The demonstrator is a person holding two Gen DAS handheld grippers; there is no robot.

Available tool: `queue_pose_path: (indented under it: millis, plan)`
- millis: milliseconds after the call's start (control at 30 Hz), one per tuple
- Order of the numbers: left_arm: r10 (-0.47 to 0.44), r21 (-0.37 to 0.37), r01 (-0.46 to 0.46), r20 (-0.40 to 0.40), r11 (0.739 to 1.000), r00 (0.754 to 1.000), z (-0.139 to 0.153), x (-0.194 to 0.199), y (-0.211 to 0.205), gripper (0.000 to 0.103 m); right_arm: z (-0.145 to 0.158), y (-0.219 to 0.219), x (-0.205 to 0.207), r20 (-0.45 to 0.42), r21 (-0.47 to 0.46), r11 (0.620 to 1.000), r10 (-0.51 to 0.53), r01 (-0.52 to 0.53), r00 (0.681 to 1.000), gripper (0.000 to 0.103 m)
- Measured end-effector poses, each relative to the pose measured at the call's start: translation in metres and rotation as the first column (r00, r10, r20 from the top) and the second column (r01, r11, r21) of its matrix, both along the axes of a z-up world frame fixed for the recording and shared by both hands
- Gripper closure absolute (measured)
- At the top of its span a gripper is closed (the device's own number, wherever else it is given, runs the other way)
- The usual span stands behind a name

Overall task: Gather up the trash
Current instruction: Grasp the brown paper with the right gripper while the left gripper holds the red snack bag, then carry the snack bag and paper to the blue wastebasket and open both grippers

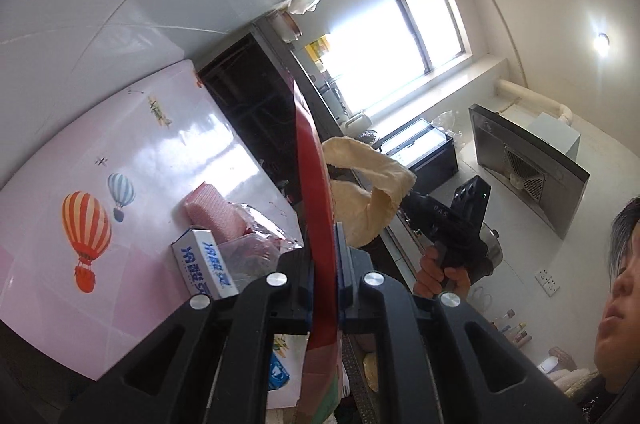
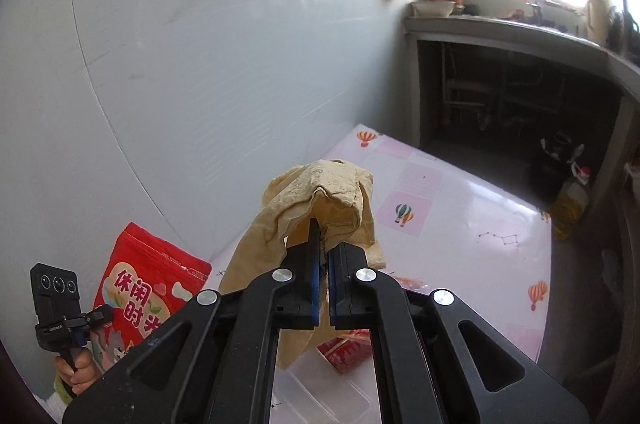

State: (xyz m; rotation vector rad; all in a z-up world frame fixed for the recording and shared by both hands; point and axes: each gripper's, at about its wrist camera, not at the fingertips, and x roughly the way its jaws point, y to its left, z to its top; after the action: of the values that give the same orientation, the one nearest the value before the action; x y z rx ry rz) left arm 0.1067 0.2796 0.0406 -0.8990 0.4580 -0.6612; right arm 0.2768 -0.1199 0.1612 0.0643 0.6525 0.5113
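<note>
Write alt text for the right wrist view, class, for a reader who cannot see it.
The right hand-held gripper is shut on a crumpled tan cloth, held above a pink table printed with balloons. At lower left, a hand holds the left hand-held gripper beside a red snack bag, against a white wall.

From my left wrist view, the red snack bag (image 1: pixel 316 208) showed only edge-on, its print hidden. The tan paper (image 2: pixel 320 200) covered my right gripper's fingertips (image 2: pixel 316 228). The red box (image 2: pixel 344 352) beneath stayed mostly hidden.
</note>
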Motion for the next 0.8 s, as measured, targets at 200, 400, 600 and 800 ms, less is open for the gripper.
queue_pose_path:
  millis: [200,400,600,800]
  plan:
    - [-0.096,0.04,0.093,0.073,0.995,0.993,0.038,0.008,-0.04,0.096,0.004,-0.079,-0.046,0.011,0.084,0.986,-0.147,0.146,0.989,0.101]
    - [-0.26,0.112,0.247,0.116,0.962,0.959,0.067,0.028,-0.11,0.096,-0.012,-0.148,-0.082,-0.003,0.13,0.937,-0.326,0.324,0.945,0.101]
    - [-0.41,0.163,0.392,0.093,0.905,0.908,0.086,0.052,-0.204,0.096,-0.04,-0.213,-0.112,-0.055,0.155,0.875,-0.456,0.459,0.888,0.101]
    - [-0.537,0.223,0.519,0.023,0.825,0.843,0.091,0.067,-0.304,0.096,-0.078,-0.269,-0.146,-0.136,0.15,0.798,-0.569,0.584,0.811,0.101]
